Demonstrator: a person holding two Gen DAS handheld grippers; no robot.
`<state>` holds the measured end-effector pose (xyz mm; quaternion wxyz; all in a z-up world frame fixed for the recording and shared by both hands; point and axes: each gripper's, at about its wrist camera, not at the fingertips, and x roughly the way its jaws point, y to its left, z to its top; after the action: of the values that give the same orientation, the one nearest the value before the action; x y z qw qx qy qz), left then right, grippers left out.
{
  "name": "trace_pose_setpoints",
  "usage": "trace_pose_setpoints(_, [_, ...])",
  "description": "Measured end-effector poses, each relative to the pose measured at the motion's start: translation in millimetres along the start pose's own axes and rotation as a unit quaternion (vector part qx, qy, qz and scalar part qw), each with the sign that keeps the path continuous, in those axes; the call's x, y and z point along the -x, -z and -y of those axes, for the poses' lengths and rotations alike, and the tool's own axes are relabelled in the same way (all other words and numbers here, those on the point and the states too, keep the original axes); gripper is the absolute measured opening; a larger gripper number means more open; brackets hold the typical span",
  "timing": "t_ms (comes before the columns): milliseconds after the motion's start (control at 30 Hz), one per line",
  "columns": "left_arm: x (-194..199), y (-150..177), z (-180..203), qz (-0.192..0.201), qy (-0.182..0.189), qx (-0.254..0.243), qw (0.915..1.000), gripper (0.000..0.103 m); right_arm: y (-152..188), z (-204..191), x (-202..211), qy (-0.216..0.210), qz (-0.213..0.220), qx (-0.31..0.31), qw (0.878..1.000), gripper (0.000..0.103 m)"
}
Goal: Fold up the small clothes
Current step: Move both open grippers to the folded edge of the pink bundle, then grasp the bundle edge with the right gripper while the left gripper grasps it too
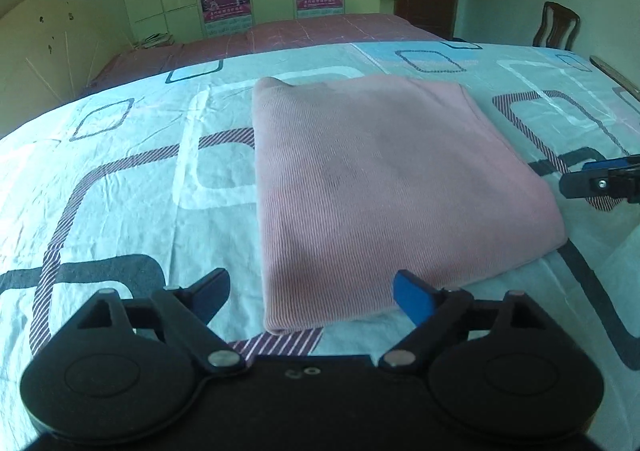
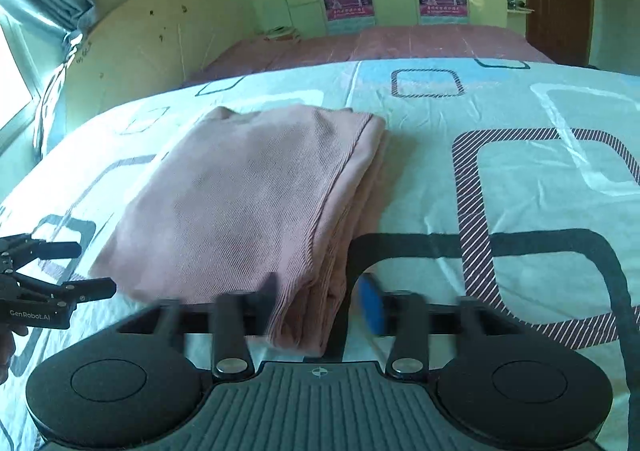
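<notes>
Both jaws spread wide, gripping nothing, at the near edge of the folded pink garment; could snag on withdrawal, spoiling the fold.

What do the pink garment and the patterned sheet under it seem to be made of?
Pink garment: it looks like a soft ribbed knit, probably cotton, matte; fine parallel ribs run across it and its folded edges are thick.
Patterned sheet: it looks like thin woven fabric, probably cotton or a blend; it shows a printed pattern, small sharp creases and a slight sheen.

Two wrist fisheyes, low and close over the bedsheet — shared: pink folded garment, angled downward.
</notes>
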<state>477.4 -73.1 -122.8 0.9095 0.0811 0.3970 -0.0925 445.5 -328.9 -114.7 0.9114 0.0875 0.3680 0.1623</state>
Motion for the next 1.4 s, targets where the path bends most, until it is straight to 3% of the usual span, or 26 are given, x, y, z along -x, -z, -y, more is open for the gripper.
trace_pose_setpoints(133, [-3.9,-7.5,4.6,0.002,-0.016,0.0,0.9999,0.088,-10.3,8.0,-5.1,-0.019,0.004,-0.002,1.0,0.094])
trace_pose_setpoints(267, [-5.4,-12.0,4.9,0.003,-0.028,0.007,0.9996,0.088,-11.5,24.4,-12.3,-0.047,-0.001,-0.044,0.998,0.094])
trace_pose_setpoints(433, [-16.0,-27.2,-25.6,0.005,0.006,0.083,0.9965,0.089,-14.2,58.6,-30.7,-0.105,-0.013,-0.154,0.982,0.094])
trace_pose_setpoints(500, [-27.2,-33.1,-48.7,-0.006,0.042,0.139,0.9894,0.088,-18.4,72.6,-38.2,-0.126,-0.013,-0.191,0.973,0.093])
trace_pose_setpoints(600, [-44.6,-35.1,-79.8,-0.027,0.094,0.223,0.97,0.086,-22.7,83.5,-49.1,-0.139,-0.02,-0.21,0.967,0.083])
trace_pose_setpoints(700, [-59.9,-35.4,-93.9,-0.03,0.118,0.259,0.9582,0.084,-23.1,92.0,-56.0,-0.148,-0.025,-0.228,0.962,0.082])
trace_pose_setpoints(767, [-70.5,-34.2,-98.0,-0.04,0.128,0.264,0.9551,0.076,-23.1,96.4,-59.3,-0.165,-0.026,-0.238,0.957,0.082])
trace_pose_setpoints(900, [-85.8,-32.4,-106.4,-0.048,0.152,0.275,0.948,0.078,-27.1,100.7,-68.6,-0.183,-0.032,-0.249,0.95,0.08])
trace_pose_setpoints(1033, [-94.0,-41.2,-101.4,-0.056,0.157,0.248,0.9543,0.079,-34.8,97.8,-84.1,-0.211,-0.063,-0.267,0.938,0.08])
trace_pose_setpoints(1233, [-116.7,-62.1,-90.9,-0.071,0.184,0.213,0.957,0.079,-49.6,77.8,-95.7,-0.192,-0.069,-0.238,0.95,0.08])
trace_pose_setpoints(1300, [-125.4,-69.6,-86.3,-0.078,0.201,0.2,0.9559,0.079,-49.5,75.3,-96.4,-0.169,-0.067,-0.222,0.958,0.068])
trace_pose_setpoints(1367, [-131.3,-76.0,-81.4,-0.082,0.211,0.185,0.9563,0.079,-47.4,79.5,-95.5,-0.138,-0.066,-0.22,0.963,0.038])
trace_pose_setpoints(1400, [-133.3,-78.7,-77.9,-0.084,0.214,0.178,0.9568,0.079,-44.9,82.3,-96.5,-0.144,-0.066,-0.235,0.959,0.038])
